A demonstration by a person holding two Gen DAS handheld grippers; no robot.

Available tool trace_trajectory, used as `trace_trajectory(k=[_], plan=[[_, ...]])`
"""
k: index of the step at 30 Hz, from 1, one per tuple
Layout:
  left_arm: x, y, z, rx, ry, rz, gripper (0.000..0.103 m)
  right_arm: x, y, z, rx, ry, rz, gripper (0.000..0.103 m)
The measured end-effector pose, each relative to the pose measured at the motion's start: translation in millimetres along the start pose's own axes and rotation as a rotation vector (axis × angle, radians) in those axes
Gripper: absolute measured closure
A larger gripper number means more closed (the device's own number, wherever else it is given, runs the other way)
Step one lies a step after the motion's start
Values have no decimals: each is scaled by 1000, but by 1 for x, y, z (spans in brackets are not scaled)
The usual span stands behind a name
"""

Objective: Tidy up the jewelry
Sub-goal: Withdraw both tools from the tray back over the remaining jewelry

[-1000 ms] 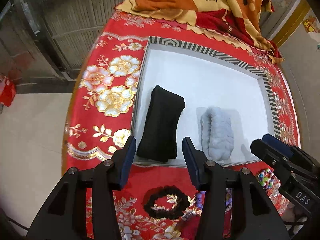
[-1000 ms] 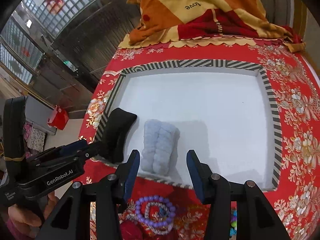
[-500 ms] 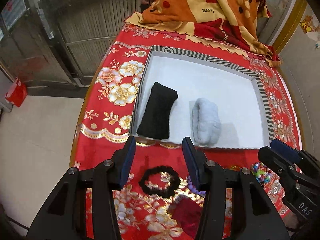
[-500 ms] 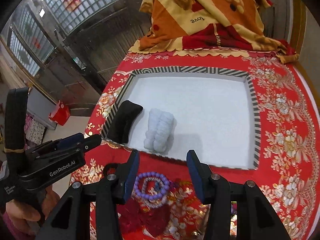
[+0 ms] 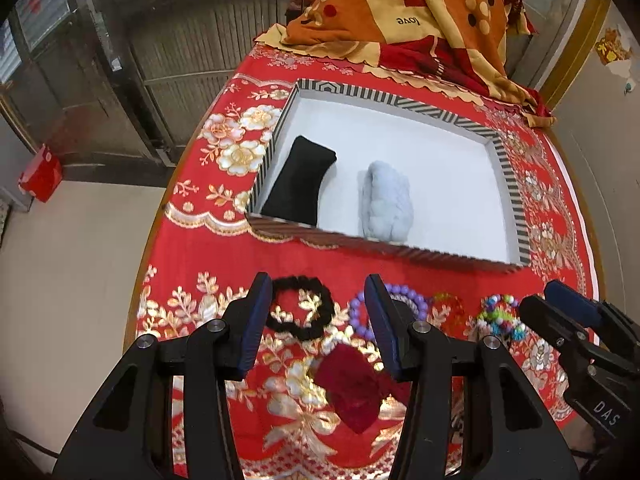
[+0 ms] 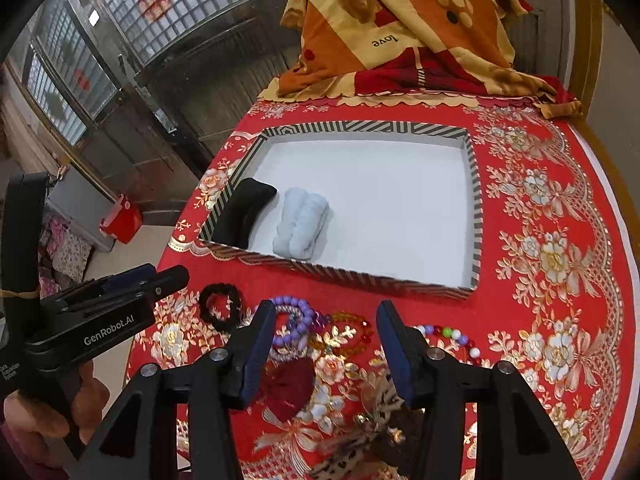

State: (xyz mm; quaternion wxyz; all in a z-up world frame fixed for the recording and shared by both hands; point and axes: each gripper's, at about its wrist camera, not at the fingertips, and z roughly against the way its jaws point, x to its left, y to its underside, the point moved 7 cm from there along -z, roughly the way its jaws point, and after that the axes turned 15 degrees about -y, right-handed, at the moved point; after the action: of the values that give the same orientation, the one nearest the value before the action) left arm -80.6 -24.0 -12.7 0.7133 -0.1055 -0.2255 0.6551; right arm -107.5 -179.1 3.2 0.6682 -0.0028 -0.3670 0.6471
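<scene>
1. Red flowery cloth (image 6: 560,208) covers the bench so things rest softly.
2. The striped box (image 6: 474,184) holds a black pillow (image 5: 298,182) and a blue pillow (image 5: 386,202), probably for bracelets.
3. The left gripper (image 5: 316,320) and right gripper (image 6: 326,344) hang wide open, empty.
4. The black scrunchie (image 5: 300,307) and purple beads (image 6: 292,312) wait outside, near the box.

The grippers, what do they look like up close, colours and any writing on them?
Both are matte black plastic with dark blue pads and silver screw heads. The left claw body reads "GenRobot.AI" in white, seen from the right wrist view. The right claw body shows "DAS" in the left wrist view. No cables or sleeves are visible.
</scene>
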Motion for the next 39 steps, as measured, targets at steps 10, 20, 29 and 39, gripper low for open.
trace_trajectory(k=[10,20,29,39], plan=[[-6,22,10,8,-8,7,55,-3,17,9,17,3,19,49],[-11,37,17,18,-9,9,55,-3,27,18,21,-2,38,42],[-12,44,20,25,-13,7,55,-5,33,21,33,2,45,42],[-9,50,15,65,15,23,55,-11,37,24,38,10,41,42]])
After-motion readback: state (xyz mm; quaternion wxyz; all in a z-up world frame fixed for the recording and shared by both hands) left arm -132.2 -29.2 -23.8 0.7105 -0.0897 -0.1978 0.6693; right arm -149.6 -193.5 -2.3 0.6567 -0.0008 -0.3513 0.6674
